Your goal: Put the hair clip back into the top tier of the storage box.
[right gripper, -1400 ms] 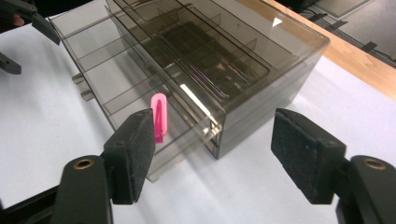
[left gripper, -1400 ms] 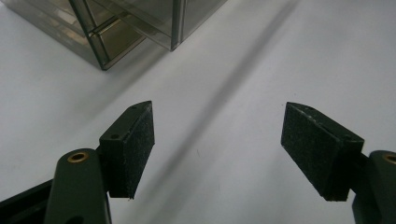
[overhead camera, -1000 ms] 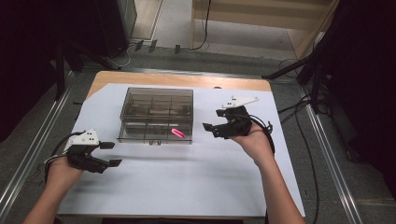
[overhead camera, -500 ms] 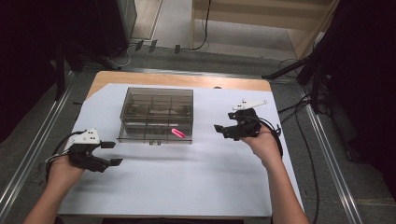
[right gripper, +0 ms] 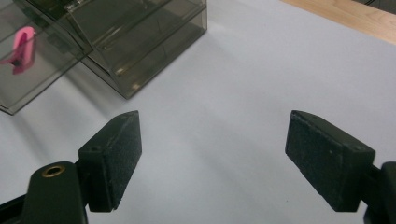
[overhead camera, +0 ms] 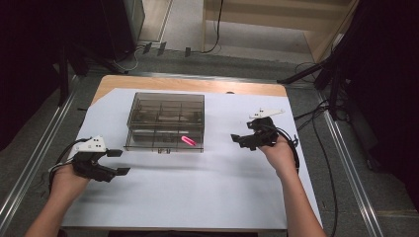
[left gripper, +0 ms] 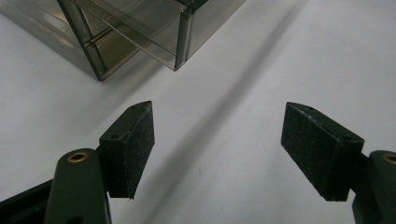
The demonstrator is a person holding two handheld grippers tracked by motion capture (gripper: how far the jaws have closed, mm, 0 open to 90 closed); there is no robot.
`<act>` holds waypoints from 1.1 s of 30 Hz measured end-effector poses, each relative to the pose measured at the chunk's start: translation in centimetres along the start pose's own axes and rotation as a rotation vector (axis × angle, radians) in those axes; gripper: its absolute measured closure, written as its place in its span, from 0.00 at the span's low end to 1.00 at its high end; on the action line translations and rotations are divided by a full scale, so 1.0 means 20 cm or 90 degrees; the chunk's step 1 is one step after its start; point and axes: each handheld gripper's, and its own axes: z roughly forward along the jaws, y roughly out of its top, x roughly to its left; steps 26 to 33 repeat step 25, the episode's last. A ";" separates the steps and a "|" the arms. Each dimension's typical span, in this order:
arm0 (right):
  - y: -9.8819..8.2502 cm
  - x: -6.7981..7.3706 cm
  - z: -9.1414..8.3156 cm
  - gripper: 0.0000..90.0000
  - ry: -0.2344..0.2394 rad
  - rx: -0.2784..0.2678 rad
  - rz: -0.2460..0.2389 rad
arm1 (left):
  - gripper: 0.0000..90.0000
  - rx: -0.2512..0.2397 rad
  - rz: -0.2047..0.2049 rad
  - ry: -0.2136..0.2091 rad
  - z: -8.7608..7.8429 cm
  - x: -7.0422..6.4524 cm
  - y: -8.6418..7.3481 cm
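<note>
A smoky clear compartment box (overhead camera: 165,121) stands on the white sheet (overhead camera: 197,197) at the back middle. A small pink item (overhead camera: 188,140) lies inside its front right part and shows through the clear wall as the pink item (right gripper: 23,49). My right gripper (overhead camera: 243,133) hovers to the right of the box, apart from it. Its jaws have just been opening and stand open with nothing between them (right gripper: 212,158). My left gripper (overhead camera: 117,162) rests low at the front left, open and empty (left gripper: 219,149), with the box corner (left gripper: 140,32) just ahead.
The wooden table edge (overhead camera: 197,85) shows behind the sheet. Metal rails (overhead camera: 29,163) run along both sides of the table, and cables (overhead camera: 321,148) trail on the floor at the right. Bare sheet lies in front of the box between the two hands.
My right gripper has drawn away from the box to the right and sunk a little. My left gripper has stayed where it was.
</note>
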 end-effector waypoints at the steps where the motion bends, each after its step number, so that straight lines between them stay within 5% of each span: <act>1: 0.00 0.00 0.01 0.21 0.002 0.002 0.000 | 0.30 0.001 0.000 -0.001 0.00 0.00 0.00; 33: 0.00 0.04 0.05 0.21 0.011 0.021 -0.028 | 0.30 0.000 -0.001 0.001 0.00 0.00 0.00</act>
